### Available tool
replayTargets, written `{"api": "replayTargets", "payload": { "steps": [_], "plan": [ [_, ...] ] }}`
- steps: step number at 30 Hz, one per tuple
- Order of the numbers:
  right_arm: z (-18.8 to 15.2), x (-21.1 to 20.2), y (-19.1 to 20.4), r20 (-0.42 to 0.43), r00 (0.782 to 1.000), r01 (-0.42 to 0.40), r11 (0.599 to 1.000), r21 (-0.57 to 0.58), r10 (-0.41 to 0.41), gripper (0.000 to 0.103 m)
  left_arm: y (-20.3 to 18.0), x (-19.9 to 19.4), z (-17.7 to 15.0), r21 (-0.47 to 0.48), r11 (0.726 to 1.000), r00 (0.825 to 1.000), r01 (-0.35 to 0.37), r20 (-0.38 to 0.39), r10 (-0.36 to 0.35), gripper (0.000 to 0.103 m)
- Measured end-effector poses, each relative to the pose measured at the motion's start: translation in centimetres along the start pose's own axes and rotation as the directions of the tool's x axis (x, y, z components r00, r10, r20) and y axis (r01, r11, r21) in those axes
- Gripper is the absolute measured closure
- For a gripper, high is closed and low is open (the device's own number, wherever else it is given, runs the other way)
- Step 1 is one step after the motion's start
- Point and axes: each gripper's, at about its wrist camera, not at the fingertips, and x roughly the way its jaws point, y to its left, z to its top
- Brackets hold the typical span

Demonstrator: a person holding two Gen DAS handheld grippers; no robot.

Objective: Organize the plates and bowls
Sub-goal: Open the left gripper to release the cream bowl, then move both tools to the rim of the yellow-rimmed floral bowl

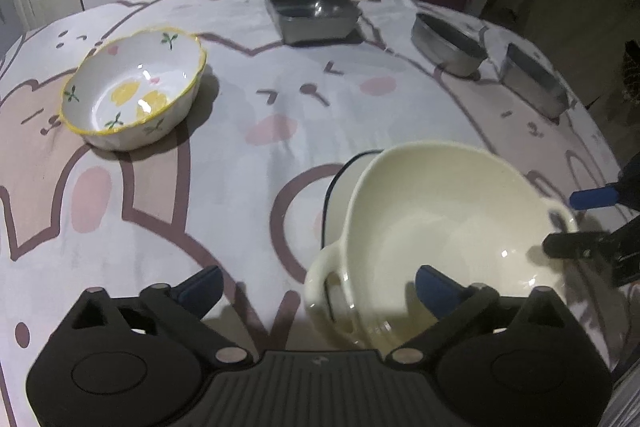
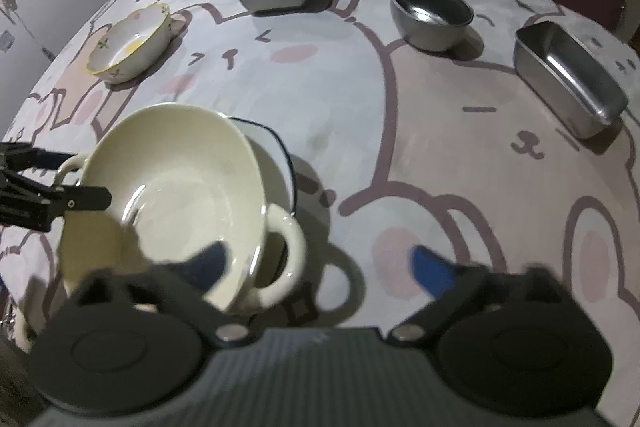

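The cream bowl [image 1: 448, 227] with 2 loop handles sits tilted at the near side of the table, resting in a white dish with a dark blue rim [image 2: 276, 163] that shows behind it. Your left gripper [image 1: 318, 285] stands wide open, holding nothing: its left pad is over the cloth, its right pad over the bowl's inside, and the near handle lies between them, with no pad pressing on it. Your right gripper [image 2: 320, 265] is spread wide too; its left pad hangs over the bowl's rim and its right pad over the tablecloth [image 2: 360, 99], with the other handle between them. That view is blurred, so contact there is hard to judge, but it seems clear of the pads.

Far left stands the yellow-rimmed floral bowl [image 1: 132, 91]. At the far side sits a square steel tray [image 1: 310, 9], to its right an oval steel bowl [image 2: 432, 13], and further right a rectangular steel tin [image 2: 568, 79], all well apart.
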Motion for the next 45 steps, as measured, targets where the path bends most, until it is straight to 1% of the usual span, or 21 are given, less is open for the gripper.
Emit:
{"api": "replayTargets", "payload": {
  "steps": [3, 6, 9, 11, 15, 17, 20, 22, 24, 26, 28, 31, 32, 33, 34, 35, 37, 39, 41, 43, 45],
  "plan": [
    [0.1, -0.5, 0.5, 0.028, 1.000, 0.001, 1.000, -0.023, 0.000, 0.000, -0.2, -1.0, 0.4, -0.016, 1.000, 0.999, 0.015, 0.038, -0.015, 0.000],
    [0.6, -1.6, 1.0, 0.093, 0.996, 0.009, 0.999, -0.036, -0.006, 0.000, -0.4, -2.5, 1.2, -0.030, 0.999, 0.996, 0.032, 0.081, -0.029, 0.000],
    [1.4, -3.0, 1.2, 0.165, 0.986, 0.003, 0.999, -0.038, 0.003, 0.000, -0.1, -4.7, 2.0, -0.070, 0.996, 0.985, 0.047, 0.170, -0.035, 0.000],
    [2.1, -4.1, 1.4, 0.220, 0.975, -0.002, 0.999, -0.043, 0.011, 0.000, 0.2, -5.9, 2.5, -0.090, 0.995, 0.974, 0.046, 0.224, -0.024, 0.000],
    [4.2, -5.7, 2.1, 0.301, 0.953, -0.028, 0.998, -0.051, 0.042, 0.000, 1.5, -7.9, 3.4, -0.163, 0.985, 0.955, 0.053, 0.298, -0.003, 0.000],
    [5.8, -6.2, 2.5, 0.327, 0.944, -0.030, 0.997, -0.072, 0.052, 0.000, 2.5, -8.5, 3.9, -0.207, 0.977, 0.946, 0.042, 0.323, 0.028, 0.000],
    [8.8, -6.6, 3.2, 0.357, 0.931, -0.036, 0.994, -0.103, 0.071, 0.000, 4.2, -9.1, 4.4, -0.291, 0.957, 0.929, -0.005, 0.353, 0.113, 0.000],
    [10.9, -6.5, 3.8, 0.363, 0.927, -0.041, 0.989, -0.140, 0.089, 0.000, 5.7, -9.1, 4.8, -0.358, 0.934, 0.921, -0.024, 0.356, 0.160, 0.000],
    [13.3, -6.1, 4.9, 0.366, 0.927, -0.014, 0.985, -0.173, 0.078, 0.000, 7.6, -8.9, 5.1, -0.429, 0.903, 0.913, -0.027, 0.356, 0.196, 0.000],
    [15.6, -5.5, 5.9, 0.362, 0.928, -0.006, 0.975, -0.223, 0.088, 0.000, 9.2, -8.7, 5.2, -0.484, 0.875, 0.909, -0.020, 0.355, 0.217, 0.001],
    [17.9, -4.7, 6.9, 0.338, 0.934, -0.023, 0.964, -0.264, 0.115, 0.004, 10.8, -8.0, 5.5, -0.533, 0.846, 0.907, -0.021, 0.345, 0.240, 0.002],
    [21.3, -3.1, 8.6, 0.295, 0.945, -0.050, 0.955, -0.293, 0.140, 0.007, 12.9, -6.6, 6.1, -0.586, 0.810, 0.910, -0.040, 0.314, 0.272, 0.011],
    [22.2, -2.4, 9.3, 0.278, 0.949, -0.061, 0.952, -0.300, 0.149, 0.009, 13.5, -6.1, 6.2, -0.603, 0.797, 0.912, -0.042, 0.302, 0.277, 0.016],
    [23.1, -1.7, 9.9, 0.261, 0.953, -0.070, 0.950, -0.306, 0.154, 0.012, 14.3, -5.5, 6.4, -0.620, 0.784, 0.915, -0.042, 0.290, 0.279, 0.021],
    [23.9, -0.9, 10.5, 0.241, 0.957, -0.079, 0.947, -0.312, 0.159, 0.017, 14.8, -5.0, 6.5, -0.632, 0.773, 0.918, -0.044, 0.280, 0.281, 0.023],
    [24.8, 0.1, 11.4, 0.220, 0.962, -0.088, 0.945, -0.316, 0.163, 0.019, 15.4, -4.4, 6.6, -0.645, 0.763, 0.922, -0.046, 0.267, 0.282, 0.028],
    [25.7, 1.8, 12.6, 0.187, 0.968, -0.100, 0.942, -0.319, 0.166, 0.028, 16.3, -3.4, 6.8, -0.657, 0.752, 0.929, -0.044, 0.250, 0.272, 0.034],
    [26.6, 4.0, 13.9, 0.154, 0.973, -0.116, 0.939, -0.323, 0.173, 0.034, 16.8, -2.3, 7.1, -0.664, 0.745, 0.935, -0.062, 0.223, 0.277, 0.040],
    [27.4, 6.3, 15.0, 0.120, 0.977, -0.133, 0.939, -0.317, 0.179, 0.041, 17.2, -1.3, 7.3, -0.660, 0.747, 0.941, -0.076, 0.201, 0.274, 0.044],
    [27.7, 8.7, 15.7, 0.082, 0.979, -0.153, 0.942, -0.297, 0.185, 0.052, 17.7, -0.2, 7.4, -0.660, 0.747, 0.949, -0.084, 0.176, 0.261, 0.049],
    [28.0, 11.0, 16.4, 0.050, 0.982, -0.161, 0.944, -0.287, 0.183, 0.056, 18.2, 0.7, 7.4, -0.666, 0.741, 0.956, -0.083, 0.156, 0.248, 0.057]
  ]
}}
